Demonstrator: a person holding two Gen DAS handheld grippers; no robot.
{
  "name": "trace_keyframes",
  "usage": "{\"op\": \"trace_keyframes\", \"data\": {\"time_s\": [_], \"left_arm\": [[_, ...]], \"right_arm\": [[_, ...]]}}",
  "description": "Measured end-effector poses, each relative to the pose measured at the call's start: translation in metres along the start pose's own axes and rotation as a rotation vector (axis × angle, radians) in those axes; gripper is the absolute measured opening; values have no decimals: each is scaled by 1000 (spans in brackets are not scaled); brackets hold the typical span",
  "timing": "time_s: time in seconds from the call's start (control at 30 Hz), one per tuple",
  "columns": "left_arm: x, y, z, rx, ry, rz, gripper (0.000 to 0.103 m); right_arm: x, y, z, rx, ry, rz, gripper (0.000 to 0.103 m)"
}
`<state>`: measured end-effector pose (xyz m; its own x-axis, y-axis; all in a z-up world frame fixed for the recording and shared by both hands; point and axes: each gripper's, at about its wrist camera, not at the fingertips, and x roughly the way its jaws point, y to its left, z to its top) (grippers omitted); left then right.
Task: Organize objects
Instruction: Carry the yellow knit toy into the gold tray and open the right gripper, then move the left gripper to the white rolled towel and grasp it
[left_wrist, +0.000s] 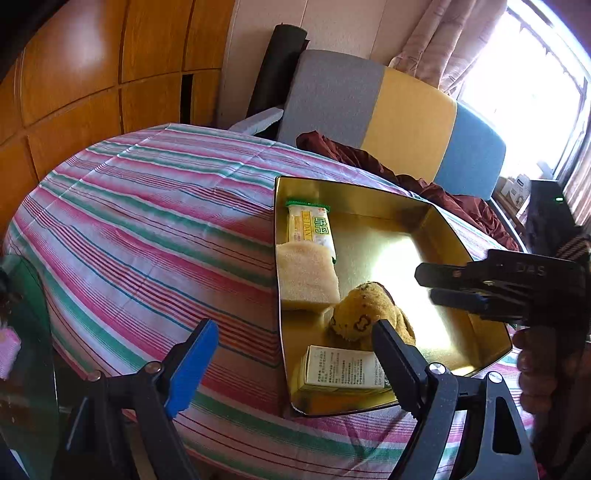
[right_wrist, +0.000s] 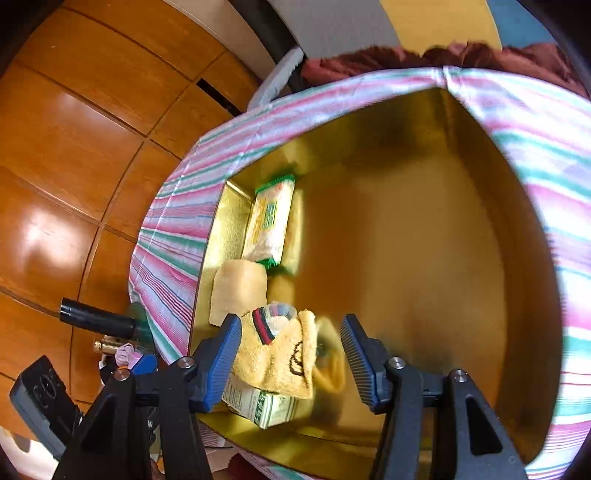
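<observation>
Right now the right tongs (right_wrist: 288, 354) are hanging over the near end of the gold tin (right_wrist: 424, 229), jaws parted, with the yellow sock (right_wrist: 275, 354) sitting between the pads. Its cuff lies against the left pad, the right pad stands clear, so I'm reading no grip. Left tongs (left_wrist: 295, 365) are standing wide and empty at 6 o'clock of the tin, over the striped counter (left_wrist: 147, 206).

Sock is lying in the tin at its 7 o'clock corner, draped partly over a small white carton (right_wrist: 258, 404) with green print. Handling guess: light, soft, floppy knit that is going to bunch and sag rather than keep shape. Not fragile, not slippery against ribbed pads. Best hold is looking like the thick bundled middle or the ribbed cuff, not a loose edge. The carton under it may be shifting if the sock is dragged.

Looks: mustard yellow terry, brown outline motif on the side, cuff with red and dark green stripes.

Further in, at 9 o'clock, a pale yellow sponge-like block (right_wrist: 238, 291) is lying along the left wall. Beyond it at 10 o'clock, a green-trimmed snack packet (right_wrist: 269, 221). Rest of the tin floor, 12 through 4 o'clock, is sitting bare. Past the counter, a maroon cloth (left_wrist: 406, 173) on a colour-block sofa (left_wrist: 406, 118).
</observation>
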<state>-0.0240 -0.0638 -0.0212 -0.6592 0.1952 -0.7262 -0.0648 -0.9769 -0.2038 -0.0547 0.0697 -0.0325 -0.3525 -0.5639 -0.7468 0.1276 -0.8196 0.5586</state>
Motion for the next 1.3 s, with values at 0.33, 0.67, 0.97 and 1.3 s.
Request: {"op": "trace_keyframes", "data": {"time_s": [0.33, 0.67, 0.97, 1.3], "left_arm": [[-9, -35, 8, 106, -34, -10, 89], [-11, -91, 12, 239, -38, -78, 90], [-7, -147, 9, 354, -21, -171, 92], [-5, -213, 6, 477, 9, -282, 92]], "right_arm": [[-81, -15, -11, -110, -170, -166, 68], [-162, -89, -19, -7, -291, -333, 82], [-255, -193, -42, 254, -419, -503, 82], [-324, -312, -98, 692, -593, -520, 83]]}}
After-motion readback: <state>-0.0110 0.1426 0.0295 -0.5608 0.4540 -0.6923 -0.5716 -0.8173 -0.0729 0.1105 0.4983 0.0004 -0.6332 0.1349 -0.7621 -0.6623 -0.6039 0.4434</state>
